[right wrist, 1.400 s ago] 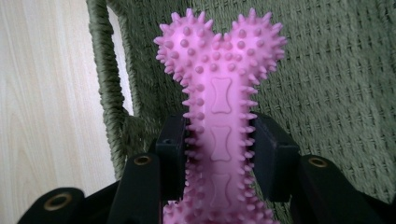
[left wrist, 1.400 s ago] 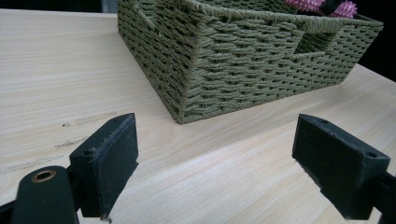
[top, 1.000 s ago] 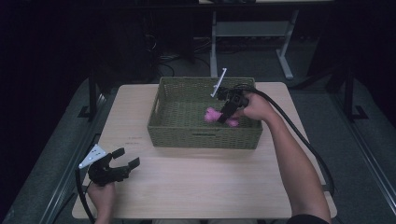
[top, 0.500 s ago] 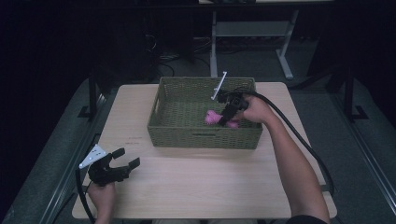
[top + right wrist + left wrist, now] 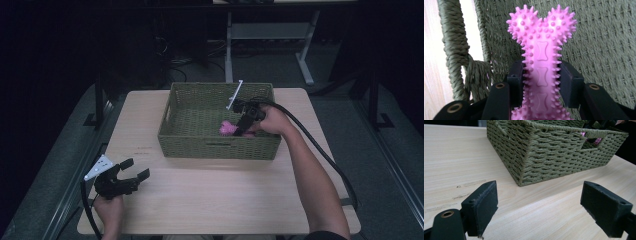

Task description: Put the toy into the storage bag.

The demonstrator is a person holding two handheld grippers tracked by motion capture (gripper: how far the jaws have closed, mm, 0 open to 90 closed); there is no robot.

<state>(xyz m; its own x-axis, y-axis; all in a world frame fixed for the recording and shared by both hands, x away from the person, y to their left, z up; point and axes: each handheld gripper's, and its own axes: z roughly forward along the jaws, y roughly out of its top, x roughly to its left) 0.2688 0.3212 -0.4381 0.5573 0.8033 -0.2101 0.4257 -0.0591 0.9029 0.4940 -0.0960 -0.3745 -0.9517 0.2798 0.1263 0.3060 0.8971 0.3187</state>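
A pink spiky bone-shaped toy [image 5: 541, 50] stands between the jaws of my right gripper [image 5: 541, 82], which is shut on its shaft. In the high view the right gripper [image 5: 243, 125] holds the pink toy [image 5: 228, 128] low inside the green woven basket [image 5: 215, 147], near its front wall. My left gripper [image 5: 134, 169] rests at the table's front left, open with nothing in it. In the left gripper view its two pads [image 5: 482, 206] stand wide apart, facing the basket's corner [image 5: 524, 167], and a bit of the pink toy [image 5: 583, 133] shows through the basket's handle hole.
The light wooden table [image 5: 210, 200] carries the basket at its far middle. A black cable [image 5: 320, 150] trails from the right gripper along the person's forearm. A white metal frame [image 5: 265, 35] stands on the floor behind the table.
The right gripper has lowered slightly with the pink toy toward the basket's floor near the front wall. The left gripper has stayed in place.
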